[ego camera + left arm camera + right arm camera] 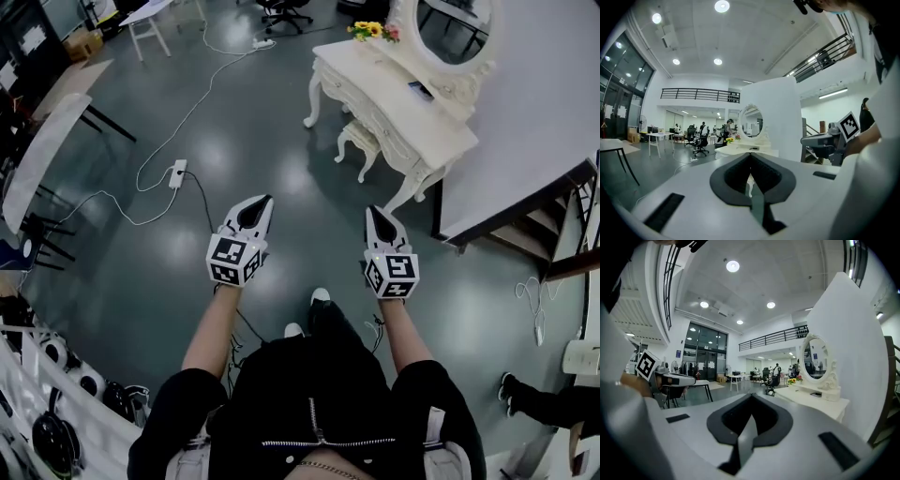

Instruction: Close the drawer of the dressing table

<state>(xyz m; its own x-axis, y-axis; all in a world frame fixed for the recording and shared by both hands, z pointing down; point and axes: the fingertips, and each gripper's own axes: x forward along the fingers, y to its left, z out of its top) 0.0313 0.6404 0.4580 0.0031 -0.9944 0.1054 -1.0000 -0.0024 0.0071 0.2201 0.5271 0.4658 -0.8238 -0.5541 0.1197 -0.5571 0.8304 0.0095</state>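
the dressing table point(375, 77) stands ahead and off to the right of both grippers, well apart from them, with open floor between. in the head view its long axis runs on a diagonal, from the far left end down to the near right end, and its front faces the person, with the stool point(359, 141) tucked under it. the oval mirror point(454, 28) rises along the far edge. the drawer must be in that front face, but from here i cannot tell which one stands out or how far.

the right gripper point(373, 212) is the nearer of the two to the table; the left gripper point(266, 201) is beside it, further away. both point roughly level, out toward the table's near end.

neither tool holds anything — each gripper view shows the jaws brought together at the tips, nothing between the pads, nothing touched. my judgement is that the coming move is an approach: walk in and bring the right gripper square to the drawer front so the push runs straight into the table, across its long axis.
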